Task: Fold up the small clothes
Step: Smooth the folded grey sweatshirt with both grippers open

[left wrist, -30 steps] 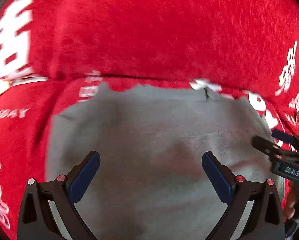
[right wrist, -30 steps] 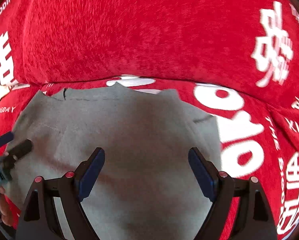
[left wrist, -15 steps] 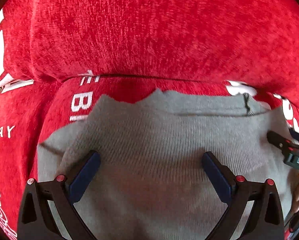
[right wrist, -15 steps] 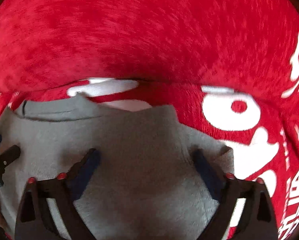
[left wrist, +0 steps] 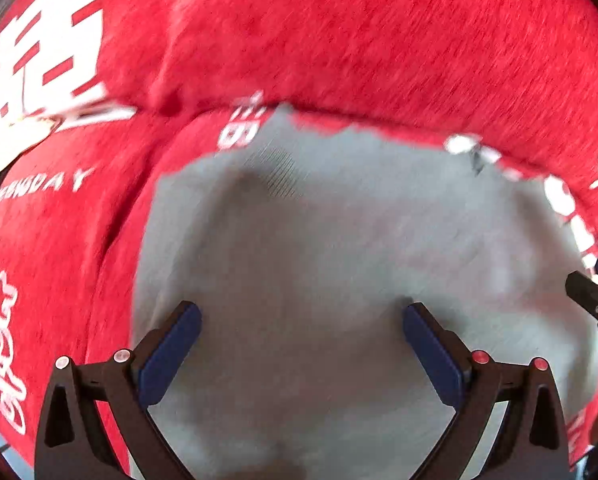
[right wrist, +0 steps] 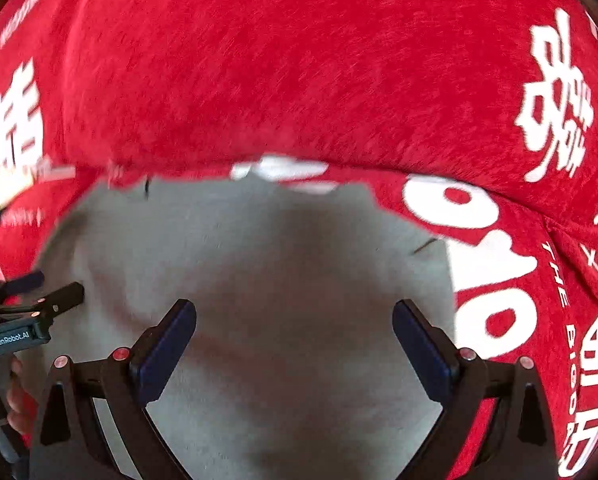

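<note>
Grey knit garment lies flat under both grippers, long axis across; left gripper & right gripper released, jaws wide, nothing grasped.

Both views are smeared by motion blur, so the weave of the grey garment and the white lettering on the red cover read poorly; the garment's near edge runs off the bottom of each view; in the left wrist view the right hand-held gripper is cut by the right edge; in the right wrist view the left hand-held gripper is clipped at the left edge, with only fingertips of the holding hand showing
</note>
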{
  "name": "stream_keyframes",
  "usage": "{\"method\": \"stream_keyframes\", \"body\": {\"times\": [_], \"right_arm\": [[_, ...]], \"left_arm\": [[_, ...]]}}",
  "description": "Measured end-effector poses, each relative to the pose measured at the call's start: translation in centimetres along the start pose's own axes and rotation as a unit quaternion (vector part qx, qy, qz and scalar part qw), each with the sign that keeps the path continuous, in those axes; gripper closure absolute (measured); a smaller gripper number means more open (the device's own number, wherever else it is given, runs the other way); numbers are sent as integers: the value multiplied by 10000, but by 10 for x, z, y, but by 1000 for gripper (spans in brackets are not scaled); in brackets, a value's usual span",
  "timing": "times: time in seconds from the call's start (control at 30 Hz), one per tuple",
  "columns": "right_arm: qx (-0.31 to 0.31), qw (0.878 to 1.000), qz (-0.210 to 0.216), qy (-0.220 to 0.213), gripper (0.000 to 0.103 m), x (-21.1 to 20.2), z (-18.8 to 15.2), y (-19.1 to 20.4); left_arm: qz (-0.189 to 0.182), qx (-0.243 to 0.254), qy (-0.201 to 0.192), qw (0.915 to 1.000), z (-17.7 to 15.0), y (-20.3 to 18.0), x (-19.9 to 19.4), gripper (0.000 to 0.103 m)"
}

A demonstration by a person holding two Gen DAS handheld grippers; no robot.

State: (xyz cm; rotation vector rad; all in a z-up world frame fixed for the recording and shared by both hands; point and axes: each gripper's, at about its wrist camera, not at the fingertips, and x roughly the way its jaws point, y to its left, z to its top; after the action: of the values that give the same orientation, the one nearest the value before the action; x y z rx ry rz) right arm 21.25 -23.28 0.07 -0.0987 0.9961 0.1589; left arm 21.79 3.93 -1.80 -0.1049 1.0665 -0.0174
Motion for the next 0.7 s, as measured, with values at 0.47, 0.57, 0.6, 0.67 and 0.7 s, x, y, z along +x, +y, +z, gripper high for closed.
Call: {"method": "stream_keyframes", "body": {"times": [0.47, 0.57, 0.6, 0.67, 0.7], "right_arm": [[-135, 9997, -198, -93, 3, -25, -42, 55], [-295, 9991, -164, 274, 3, -4, -53, 82], [-453, 9980, -362, 267, 2, 3, -58, 88], [-638, 9962, -588, -6, 2, -4, -67, 95], [-570, 9966, -586, 75, 2, -7, -68, 94]], "left_arm": [[-51, -448, -204, 9988, -73, 40, -35, 1], [-163, -606, -89, 9980, -87, 49, -31, 1], [-88, -519, -138, 9985, -92, 50, -34, 1], [-100, -452, -77, 9989, -98, 51, -40, 1], [-95, -467, -73, 9988, -99, 52, -43, 1]]}}
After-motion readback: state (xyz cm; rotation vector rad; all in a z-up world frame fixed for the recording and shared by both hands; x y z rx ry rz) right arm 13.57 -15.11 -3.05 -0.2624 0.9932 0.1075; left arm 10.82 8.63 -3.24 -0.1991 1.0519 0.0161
